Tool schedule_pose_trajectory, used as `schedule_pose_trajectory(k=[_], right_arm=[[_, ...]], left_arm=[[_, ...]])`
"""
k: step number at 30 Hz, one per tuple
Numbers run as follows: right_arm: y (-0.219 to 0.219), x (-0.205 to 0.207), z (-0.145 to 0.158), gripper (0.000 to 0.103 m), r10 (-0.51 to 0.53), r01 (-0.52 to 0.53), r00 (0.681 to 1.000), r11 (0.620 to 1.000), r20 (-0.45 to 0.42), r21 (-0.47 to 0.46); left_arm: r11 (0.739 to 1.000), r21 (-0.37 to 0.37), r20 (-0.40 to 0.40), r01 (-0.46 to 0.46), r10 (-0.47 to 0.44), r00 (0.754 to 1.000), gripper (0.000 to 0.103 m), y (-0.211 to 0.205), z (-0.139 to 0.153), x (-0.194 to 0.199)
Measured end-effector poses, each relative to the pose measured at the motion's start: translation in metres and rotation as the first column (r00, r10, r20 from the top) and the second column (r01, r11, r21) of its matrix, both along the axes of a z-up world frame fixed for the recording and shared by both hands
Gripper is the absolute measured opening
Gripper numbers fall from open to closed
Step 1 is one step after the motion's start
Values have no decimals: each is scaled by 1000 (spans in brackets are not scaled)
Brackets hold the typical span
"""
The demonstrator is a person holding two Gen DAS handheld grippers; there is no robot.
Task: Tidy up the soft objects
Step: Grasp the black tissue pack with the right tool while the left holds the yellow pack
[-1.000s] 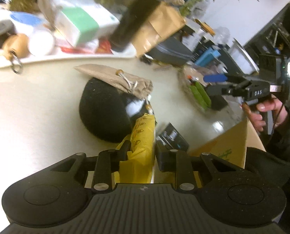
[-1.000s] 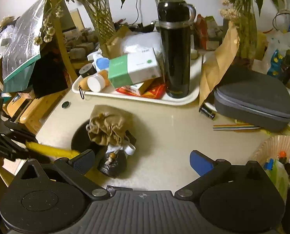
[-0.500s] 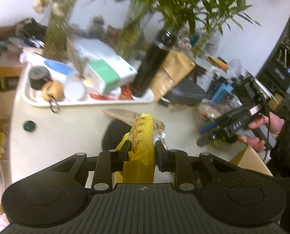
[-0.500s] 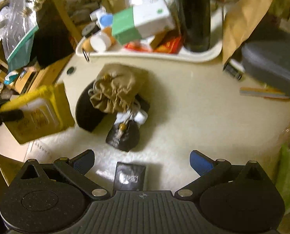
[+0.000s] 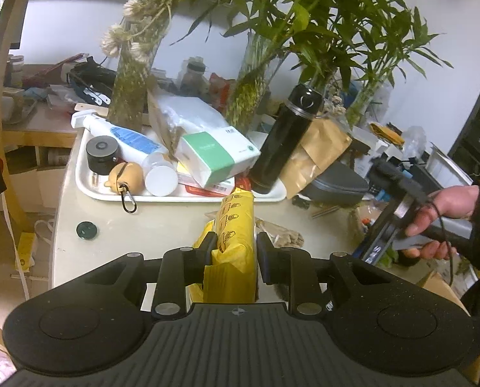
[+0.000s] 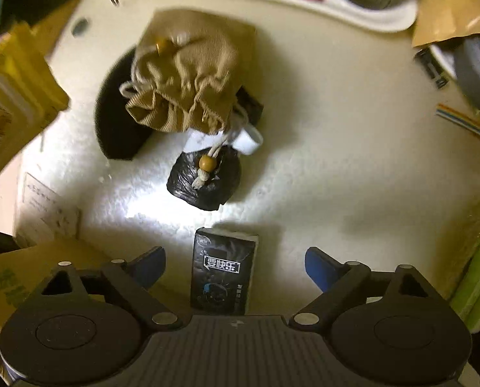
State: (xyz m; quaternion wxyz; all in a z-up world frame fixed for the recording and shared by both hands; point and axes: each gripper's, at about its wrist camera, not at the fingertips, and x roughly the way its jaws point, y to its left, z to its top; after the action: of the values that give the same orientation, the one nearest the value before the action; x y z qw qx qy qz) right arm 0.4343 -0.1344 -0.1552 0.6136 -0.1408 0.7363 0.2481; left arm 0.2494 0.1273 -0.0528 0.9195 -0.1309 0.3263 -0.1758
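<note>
Left tongs [image 5: 234, 248]: clamped on yellow wipes pack [image 5: 235, 225], pads pressing both sides, pack lifted clear of the surface [image 5: 162, 219]. Same pack visible at the left margin of the right wrist view [image 6: 14, 96], off the surface's left edge.

Right tongs [image 6: 235, 266]: pointing steeply down, jaws wide but just narrowed a little, pads touching nothing. Black tissue packet [image 6: 222, 271] lying flat on the surface between the blue fingertips [image 6: 319, 266], near the front edge.

Beyond the packet, toward the middle of the surface: small black plastic bag [image 6: 204, 182], knotted, with a beaded cord draped over it. Tan drawstring pouch [image 6: 188, 74] resting partly on a black round cushion [image 6: 117, 129] and on a white item beneath.

White tray [image 5: 188, 195] along the far edge, carrying a black thermos [image 5: 285, 142], a green-and-white tissue box [image 5: 217, 158] and a spray bottle [image 5: 123, 135]. Cardboard box [image 6: 23, 277] at the front left corner, below surface level. Person's hand [image 5: 446, 216] gripping the right tongs' handle.
</note>
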Motion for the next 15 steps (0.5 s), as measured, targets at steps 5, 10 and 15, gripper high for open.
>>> schedule_pose_trajectory(k=[5,10,15], right_arm=[[19,-1,-24,80,-11,4,997,997,-81,-80],[28,-8,-40,79,12,-25,996,990,-93,-140],[30,-15,-50,54,8,-26,995,985,-103,-171]], left_arm=[[1000,-3,1,5,-5,1000,26,0,0,-1],[1000,-1,-3,15,-15,1000,26,-1,-2,1],[1000,-5,-14,29,-29,999,26,-2,-4,3]])
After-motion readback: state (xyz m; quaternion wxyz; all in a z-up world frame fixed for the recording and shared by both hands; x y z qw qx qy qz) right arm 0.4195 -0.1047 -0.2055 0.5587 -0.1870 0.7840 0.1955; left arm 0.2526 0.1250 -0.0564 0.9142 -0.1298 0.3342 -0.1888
